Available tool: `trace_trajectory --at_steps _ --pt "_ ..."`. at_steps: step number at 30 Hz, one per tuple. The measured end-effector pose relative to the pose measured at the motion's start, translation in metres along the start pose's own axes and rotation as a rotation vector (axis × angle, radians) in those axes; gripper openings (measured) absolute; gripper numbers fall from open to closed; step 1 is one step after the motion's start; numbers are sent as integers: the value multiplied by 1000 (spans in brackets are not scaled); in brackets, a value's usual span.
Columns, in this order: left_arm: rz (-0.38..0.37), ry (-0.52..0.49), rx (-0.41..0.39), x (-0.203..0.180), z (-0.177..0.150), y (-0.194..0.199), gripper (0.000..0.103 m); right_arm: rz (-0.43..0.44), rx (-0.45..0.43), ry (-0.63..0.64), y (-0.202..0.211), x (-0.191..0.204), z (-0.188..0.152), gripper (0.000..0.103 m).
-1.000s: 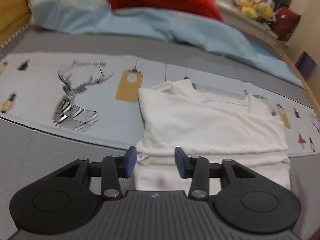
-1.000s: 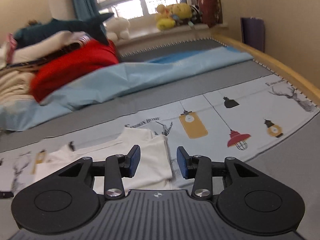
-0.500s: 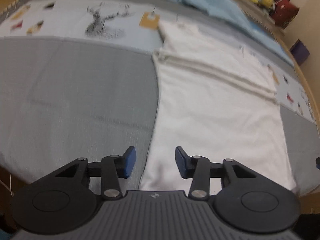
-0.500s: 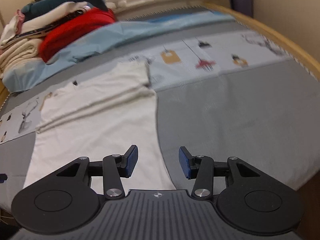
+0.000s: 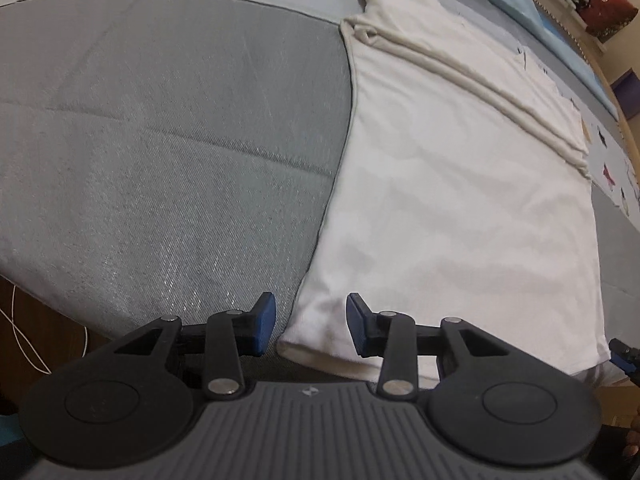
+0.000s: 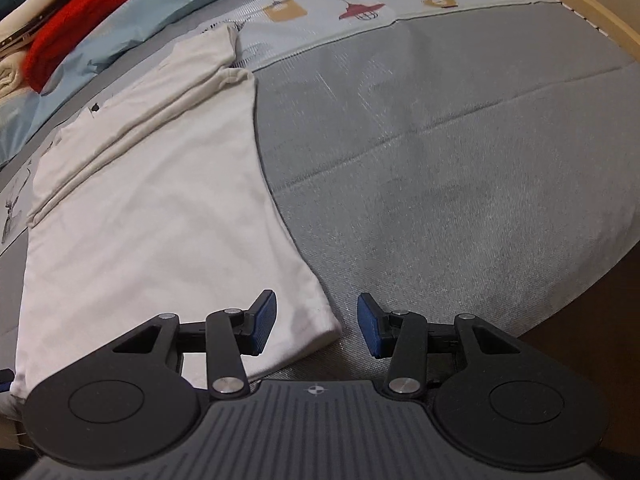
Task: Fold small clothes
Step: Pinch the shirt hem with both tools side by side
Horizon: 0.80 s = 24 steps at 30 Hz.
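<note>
A white garment (image 5: 452, 184) lies flat on the grey bed cover, its far part folded over into a band of creases. My left gripper (image 5: 311, 326) hangs over the garment's near left corner; its jaws are closing, the corner lies between the blue pads (image 5: 265, 320), and they do not press on it. In the right wrist view the same white garment (image 6: 152, 200) fills the left half. My right gripper (image 6: 316, 326) stands open over the near right corner, with the corner's tip between its pads (image 6: 370, 330).
The grey bed cover (image 6: 460, 160) runs to the bed's near edge just below both grippers. A printed sheet (image 6: 360, 4), a light blue blanket (image 6: 132, 12) and a red cloth pile (image 6: 76, 12) lie beyond. A wooden bed rail (image 6: 580, 8) borders the right side.
Both grippers have dropped and tilted down, drawing back from the garment's far folded part to its near corners. The left jaws have narrowed a little.
</note>
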<state>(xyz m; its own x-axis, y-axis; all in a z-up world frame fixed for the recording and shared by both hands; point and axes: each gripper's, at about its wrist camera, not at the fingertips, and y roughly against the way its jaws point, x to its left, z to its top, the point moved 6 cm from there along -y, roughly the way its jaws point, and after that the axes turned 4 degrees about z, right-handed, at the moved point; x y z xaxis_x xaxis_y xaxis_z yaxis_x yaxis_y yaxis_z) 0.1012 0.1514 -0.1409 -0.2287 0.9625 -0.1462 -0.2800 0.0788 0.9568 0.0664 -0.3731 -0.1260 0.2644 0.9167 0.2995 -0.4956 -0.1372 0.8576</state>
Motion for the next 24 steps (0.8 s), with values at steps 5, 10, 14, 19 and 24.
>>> trace_trajectory --at_steps 5,10,14,19,24 --pt "32 -28 39 -3 -4 -12 20 -7 28 -20 -8 -6 -2 47" --pt "34 -40 43 -3 -4 -14 12 -8 55 -17 -16 -6 -5 47" --pt "27 -14 51 -1 -5 -14 14 6 68 4 -19 -2 -7 23" --pt "38 -26 53 -2 -5 -16 15 0 61 3 -18 -3 -7 14" --pt "47 -34 50 -4 -5 -17 15 12 48 4 -15 -4 -6 9"
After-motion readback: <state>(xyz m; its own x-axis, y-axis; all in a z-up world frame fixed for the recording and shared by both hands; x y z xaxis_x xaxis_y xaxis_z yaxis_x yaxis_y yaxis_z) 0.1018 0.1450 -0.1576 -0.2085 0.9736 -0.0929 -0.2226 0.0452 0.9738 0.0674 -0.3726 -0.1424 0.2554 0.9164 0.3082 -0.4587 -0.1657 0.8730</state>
